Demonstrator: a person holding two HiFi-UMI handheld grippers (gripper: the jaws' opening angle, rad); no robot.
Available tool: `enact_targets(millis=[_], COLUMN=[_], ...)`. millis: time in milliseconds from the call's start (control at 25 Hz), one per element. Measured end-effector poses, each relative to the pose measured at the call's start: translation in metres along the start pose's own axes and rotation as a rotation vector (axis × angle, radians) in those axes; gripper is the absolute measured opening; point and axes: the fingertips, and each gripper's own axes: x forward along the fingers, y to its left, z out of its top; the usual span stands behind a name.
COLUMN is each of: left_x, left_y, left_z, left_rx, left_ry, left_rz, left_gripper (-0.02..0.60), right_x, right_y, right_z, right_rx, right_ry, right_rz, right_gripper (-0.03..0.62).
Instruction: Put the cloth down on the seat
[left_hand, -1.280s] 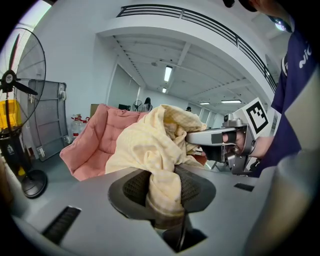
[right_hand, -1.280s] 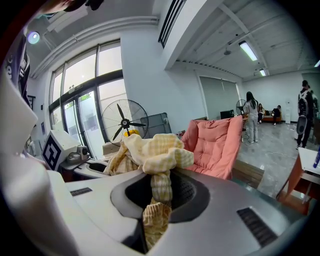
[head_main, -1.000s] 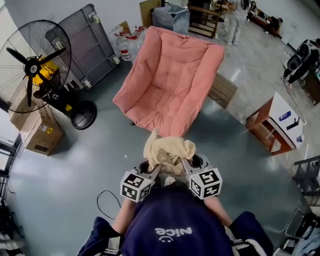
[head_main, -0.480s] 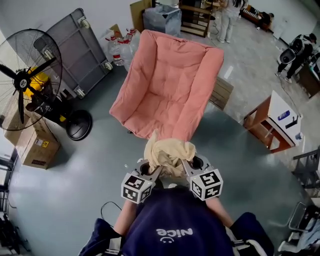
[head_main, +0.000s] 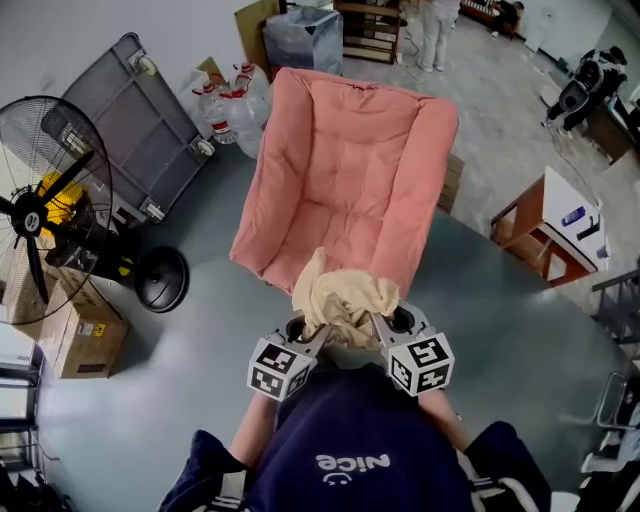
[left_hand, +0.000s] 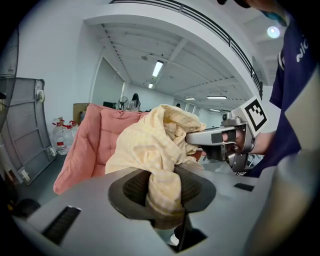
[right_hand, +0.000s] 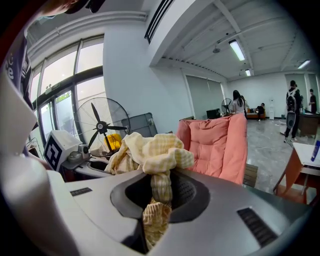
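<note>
A pale yellow checked cloth (head_main: 340, 298) hangs bunched between both grippers, held in the air just in front of the pink cushioned chair (head_main: 345, 180). My left gripper (head_main: 308, 332) is shut on one bundle of the cloth (left_hand: 162, 187), my right gripper (head_main: 378, 326) on another bundle of the cloth (right_hand: 157, 187). The chair's seat (head_main: 325, 235) lies directly ahead, its front edge just under the cloth in the head view. In the left gripper view the chair (left_hand: 95, 145) shows at the left behind the cloth; in the right gripper view the chair (right_hand: 217, 145) stands to the right.
A large standing fan (head_main: 50, 210) and a cardboard box (head_main: 85, 335) stand at the left. A grey folded cart (head_main: 135, 110) and water bottles (head_main: 225, 95) are behind the chair. A red-and-white table (head_main: 550, 235) stands at the right. People stand far off.
I have walked forward with the cloth in both grippers. The chair has come closer, and the cloth now hangs at its front edge. Both grips are unchanged.
</note>
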Motion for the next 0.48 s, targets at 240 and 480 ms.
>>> enact_targets(millis=[240,480], left_x=[-0.015,-0.025], left_y=[0.064,0.109], left_z=[0.004,0.004], left_rx=[0.026,0.028], left_ry=[0.023,0.028], left_rz=[-0.044,-0.075], left_gripper=[0.130,0.130], right_x=[0.054,0.090], right_y=[0.028,0.049], right_z=[0.012,0.019], right_rx=[0.031,0.042], right_ry=[-0.008,-0.010], right_rz=[-0.041,-0.070], right_gripper=[0.078,0.078])
